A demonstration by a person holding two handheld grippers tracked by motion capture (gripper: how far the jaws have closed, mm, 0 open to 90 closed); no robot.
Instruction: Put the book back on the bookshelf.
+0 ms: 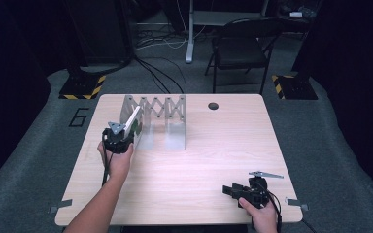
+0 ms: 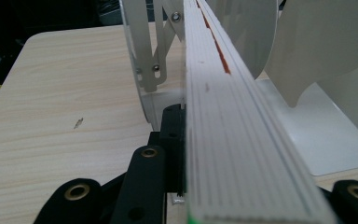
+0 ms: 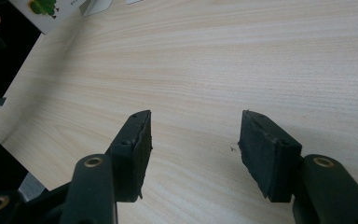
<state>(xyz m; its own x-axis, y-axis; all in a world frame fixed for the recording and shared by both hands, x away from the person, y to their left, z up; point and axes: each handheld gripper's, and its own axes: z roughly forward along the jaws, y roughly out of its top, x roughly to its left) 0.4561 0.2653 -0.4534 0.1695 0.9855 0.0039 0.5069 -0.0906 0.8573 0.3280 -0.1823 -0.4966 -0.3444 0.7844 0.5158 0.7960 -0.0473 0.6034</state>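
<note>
A thin white book [image 1: 133, 121] with green pictures on its cover stands tilted at the left end of a white accordion rack [image 1: 161, 116]. My left gripper [image 1: 126, 133] is shut on it from the near side. In the left gripper view the book's page edge [image 2: 233, 130] runs up between the jaws, the left finger [image 2: 172, 140] presses on its side, and the rack's white dividers [image 2: 317, 51] stand just right of it. My right gripper [image 1: 229, 190] rests at the table's front right, open and empty [image 3: 193, 140], with bare wood between its pads. A corner of the book [image 3: 42, 10] shows far off.
The light wooden table [image 1: 209, 145] has a round cable hole [image 1: 213, 105] near its far edge. A black folding chair [image 1: 240, 48] stands behind it. Cables lie on the grey floor beyond. Tape tabs mark the front corners.
</note>
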